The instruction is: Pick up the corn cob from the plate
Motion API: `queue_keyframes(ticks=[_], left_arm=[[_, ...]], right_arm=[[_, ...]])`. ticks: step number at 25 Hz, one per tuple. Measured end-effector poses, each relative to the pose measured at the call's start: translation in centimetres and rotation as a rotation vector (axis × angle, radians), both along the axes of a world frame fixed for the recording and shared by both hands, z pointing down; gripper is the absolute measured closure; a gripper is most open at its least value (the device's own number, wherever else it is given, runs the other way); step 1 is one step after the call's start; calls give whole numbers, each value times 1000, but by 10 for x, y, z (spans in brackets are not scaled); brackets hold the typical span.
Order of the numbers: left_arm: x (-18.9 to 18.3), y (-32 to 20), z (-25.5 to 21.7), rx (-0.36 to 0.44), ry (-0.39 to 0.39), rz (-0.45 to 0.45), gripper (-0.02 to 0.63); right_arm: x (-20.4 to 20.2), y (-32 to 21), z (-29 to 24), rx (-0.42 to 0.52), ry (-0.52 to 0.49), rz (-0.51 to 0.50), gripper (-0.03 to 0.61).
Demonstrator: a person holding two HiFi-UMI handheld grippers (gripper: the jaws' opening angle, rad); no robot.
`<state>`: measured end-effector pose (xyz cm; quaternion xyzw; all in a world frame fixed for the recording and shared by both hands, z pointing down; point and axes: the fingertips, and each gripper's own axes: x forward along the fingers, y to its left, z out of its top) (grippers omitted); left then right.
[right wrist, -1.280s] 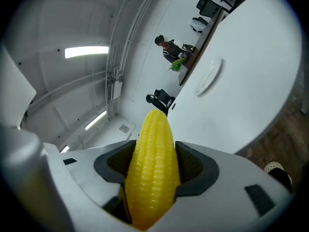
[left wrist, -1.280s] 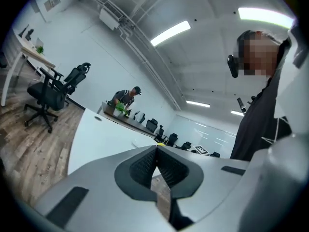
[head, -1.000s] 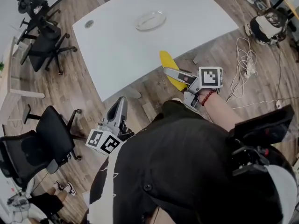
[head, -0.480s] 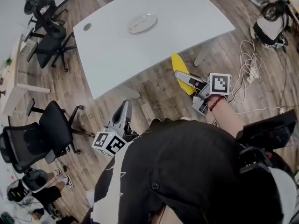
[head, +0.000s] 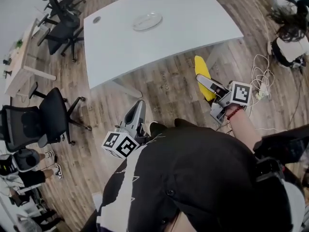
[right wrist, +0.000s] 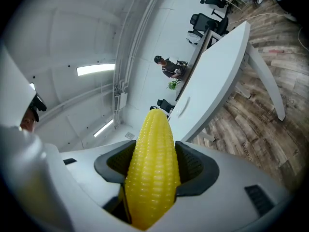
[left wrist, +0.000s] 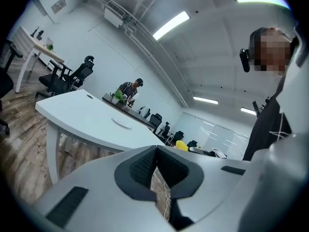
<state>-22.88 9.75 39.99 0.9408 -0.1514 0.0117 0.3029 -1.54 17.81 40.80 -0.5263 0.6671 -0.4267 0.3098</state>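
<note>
Corn cob (head: 201, 67) rightward, in hand-held gripper (head: 204, 82)

A white desk (head: 183, 18) stands on a wood-plank floor (head: 164, 88), with a round grey grommet (head: 97, 19) set in it near its far left corner. Two black office chairs (head: 62, 13) crowd just off that corner, and another (head: 46, 117) stands beyond the near left corner. White cables (head: 259, 75) coil on the floor past the near right corner, beside a seated person (head: 289, 37).
</note>
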Motion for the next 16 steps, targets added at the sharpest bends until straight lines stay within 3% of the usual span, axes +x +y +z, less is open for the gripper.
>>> queue_keyframes(ticks=[10, 16], left_arm=[[-15, 13, -15, 52, 43, -42, 601], [-18, 32, -7, 59, 0, -47, 601]], right_arm=[[3, 8, -5, 41, 26, -9, 316], [5, 20, -4, 47, 15, -20, 316]])
